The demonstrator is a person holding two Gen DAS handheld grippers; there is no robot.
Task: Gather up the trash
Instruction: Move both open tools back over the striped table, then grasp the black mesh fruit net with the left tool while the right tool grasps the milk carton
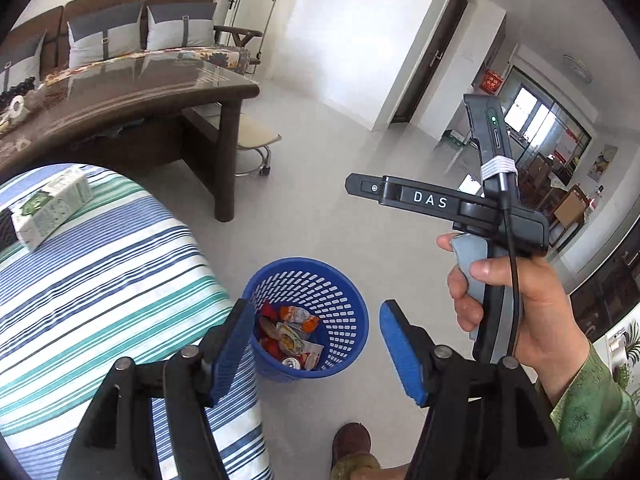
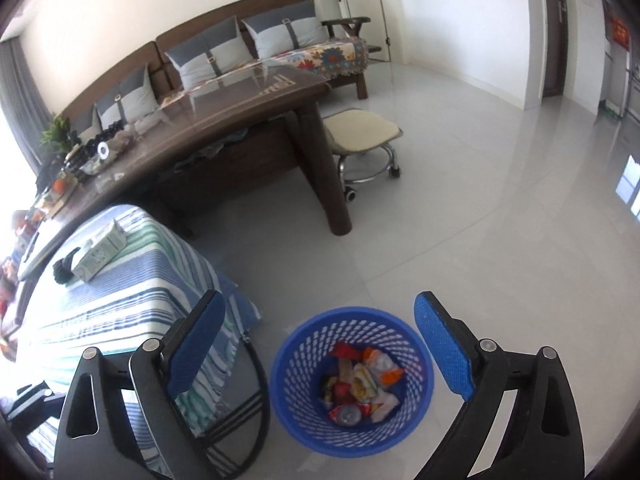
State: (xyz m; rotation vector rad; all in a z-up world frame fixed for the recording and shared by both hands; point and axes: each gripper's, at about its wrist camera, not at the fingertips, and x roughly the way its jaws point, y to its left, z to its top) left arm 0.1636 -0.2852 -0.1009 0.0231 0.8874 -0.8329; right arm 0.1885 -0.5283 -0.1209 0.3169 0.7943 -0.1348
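Observation:
A blue mesh trash basket stands on the floor beside a small table with a striped cloth. It holds several wrappers and a can. It also shows in the right wrist view. A green-and-white carton lies on the striped cloth, also seen in the right wrist view. My left gripper is open and empty above the basket. My right gripper is open and empty above the basket; its body shows in the left wrist view, held in a hand.
A dark wooden coffee table stands behind the striped table, with a sofa beyond it. A cushioned stool on wheels stands by the table leg. A dark object lies beside the carton. Pale tiled floor stretches right.

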